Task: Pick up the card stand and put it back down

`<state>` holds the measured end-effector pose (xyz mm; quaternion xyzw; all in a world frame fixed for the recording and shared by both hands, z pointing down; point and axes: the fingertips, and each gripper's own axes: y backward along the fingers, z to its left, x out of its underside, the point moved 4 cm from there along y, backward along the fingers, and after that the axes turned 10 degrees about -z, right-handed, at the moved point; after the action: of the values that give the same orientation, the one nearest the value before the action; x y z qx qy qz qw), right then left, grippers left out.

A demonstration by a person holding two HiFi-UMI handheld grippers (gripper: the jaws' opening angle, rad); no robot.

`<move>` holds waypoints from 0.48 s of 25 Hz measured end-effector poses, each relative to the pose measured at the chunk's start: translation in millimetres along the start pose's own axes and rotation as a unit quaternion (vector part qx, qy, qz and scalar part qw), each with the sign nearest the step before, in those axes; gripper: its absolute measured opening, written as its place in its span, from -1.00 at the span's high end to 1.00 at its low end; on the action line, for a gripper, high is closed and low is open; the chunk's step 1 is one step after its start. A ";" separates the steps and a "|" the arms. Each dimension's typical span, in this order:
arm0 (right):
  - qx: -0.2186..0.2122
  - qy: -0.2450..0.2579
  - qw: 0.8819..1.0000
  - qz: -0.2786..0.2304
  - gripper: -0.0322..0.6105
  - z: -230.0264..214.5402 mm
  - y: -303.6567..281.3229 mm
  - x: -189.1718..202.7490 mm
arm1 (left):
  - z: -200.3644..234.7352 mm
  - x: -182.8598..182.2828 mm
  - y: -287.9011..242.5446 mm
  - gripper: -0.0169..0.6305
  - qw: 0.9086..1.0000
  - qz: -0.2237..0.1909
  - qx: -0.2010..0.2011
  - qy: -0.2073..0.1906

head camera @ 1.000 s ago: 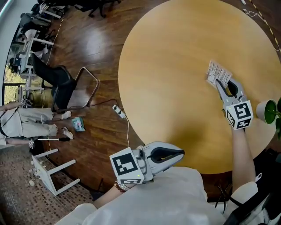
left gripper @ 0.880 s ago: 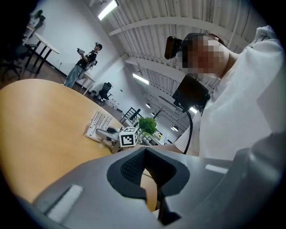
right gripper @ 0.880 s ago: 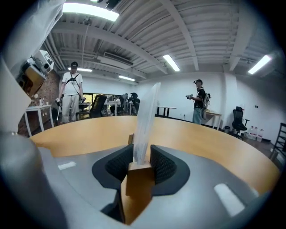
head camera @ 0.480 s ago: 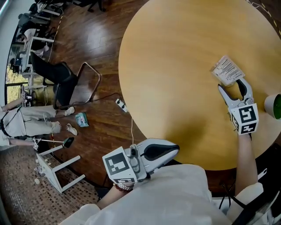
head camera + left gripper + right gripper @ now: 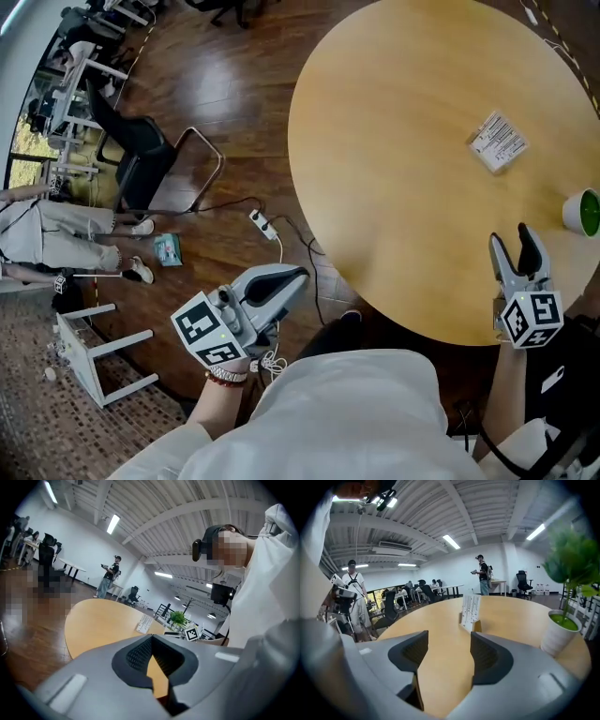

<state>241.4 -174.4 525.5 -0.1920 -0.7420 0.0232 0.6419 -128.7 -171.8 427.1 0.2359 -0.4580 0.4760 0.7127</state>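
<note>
- Surface [image 5: 394,141]: round, wooden.
- Left claw [image 5: 295,277]: jaws together, empty, off the surface's near edge, above the floor.
- Right claw [image 5: 511,240]: at the near right edge. Its jaws are apart and have just been narrowing slightly, with nothing between them.
- Card stand [image 5: 497,142]: upright toward the far right edge, straight ahead of the right claw and well apart from it.
- Step, judged: stand set back down; next move only needs to keep clear.
</note>
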 end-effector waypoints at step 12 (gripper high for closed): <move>0.053 -0.010 0.996 -0.070 0.16 222.5 239.9 -12.2 | -98.5 67.3 155.1 0.99 0.989 -0.012 0.144 0.012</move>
<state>89.9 91.0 407.7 -0.1050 -0.7577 0.0193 0.6438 -216.6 2.9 424.4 0.3361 -0.3730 0.5315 0.6822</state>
